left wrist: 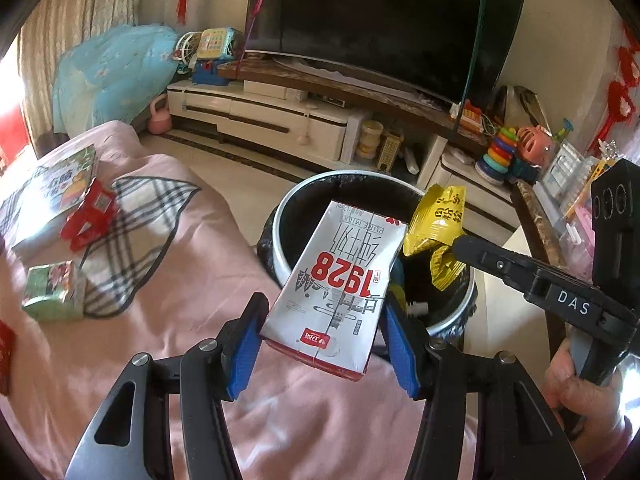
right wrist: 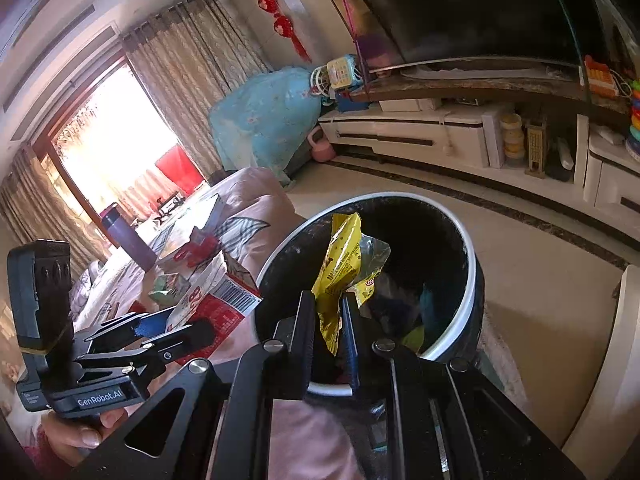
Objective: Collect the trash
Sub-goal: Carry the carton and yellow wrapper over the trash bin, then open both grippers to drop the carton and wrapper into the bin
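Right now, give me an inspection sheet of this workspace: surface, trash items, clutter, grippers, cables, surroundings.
Surface: pink blanket, plaid cloth on it.
Job's things: milk carton and yellow wrapper, both held over the bin.
Clutter: green pack, red wrapper, box on the blanket.
Grippers: left gripper shut on carton; right gripper shut on wrapper.
Cables: nothing seen.
Surroundings: TV, white cabinet, toys.

milk carton (left wrist: 340, 280) "1928", "PURE MILK"
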`<state>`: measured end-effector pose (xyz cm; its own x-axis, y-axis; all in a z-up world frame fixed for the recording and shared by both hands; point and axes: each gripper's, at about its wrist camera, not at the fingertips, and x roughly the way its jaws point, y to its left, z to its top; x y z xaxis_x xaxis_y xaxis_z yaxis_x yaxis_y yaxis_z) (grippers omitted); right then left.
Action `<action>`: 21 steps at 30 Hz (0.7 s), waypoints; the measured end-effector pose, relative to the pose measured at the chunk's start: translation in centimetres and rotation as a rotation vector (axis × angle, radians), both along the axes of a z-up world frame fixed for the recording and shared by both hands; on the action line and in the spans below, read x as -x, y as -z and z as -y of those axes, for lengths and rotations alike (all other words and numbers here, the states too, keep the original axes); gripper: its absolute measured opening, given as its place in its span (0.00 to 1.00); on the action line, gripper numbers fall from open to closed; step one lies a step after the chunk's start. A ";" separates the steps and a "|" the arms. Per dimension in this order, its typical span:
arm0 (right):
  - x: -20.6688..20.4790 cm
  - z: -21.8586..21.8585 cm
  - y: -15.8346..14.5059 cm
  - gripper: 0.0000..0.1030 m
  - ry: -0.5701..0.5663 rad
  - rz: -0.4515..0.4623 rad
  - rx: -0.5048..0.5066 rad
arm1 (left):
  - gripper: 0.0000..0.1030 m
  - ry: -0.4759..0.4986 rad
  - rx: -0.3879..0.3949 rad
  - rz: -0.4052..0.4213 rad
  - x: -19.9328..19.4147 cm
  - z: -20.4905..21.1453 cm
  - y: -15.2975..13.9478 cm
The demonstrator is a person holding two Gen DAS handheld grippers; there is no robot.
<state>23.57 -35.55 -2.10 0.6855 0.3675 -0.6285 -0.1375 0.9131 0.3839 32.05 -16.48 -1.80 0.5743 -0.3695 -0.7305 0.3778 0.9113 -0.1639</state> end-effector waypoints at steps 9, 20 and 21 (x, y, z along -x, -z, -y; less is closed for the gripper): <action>-1.0 0.9 0.2 0.13 -0.003 -0.012 0.012 | 0.53 0.001 -0.019 -0.015 -1.7 1.7 0.8; -2.5 1.6 1.4 0.26 -0.013 -0.073 0.015 | 0.54 0.010 -0.026 -0.050 -3.0 3.0 1.5; -2.5 1.6 1.4 0.30 -0.010 -0.077 0.021 | 0.55 0.010 -0.022 -0.054 -3.0 3.0 1.5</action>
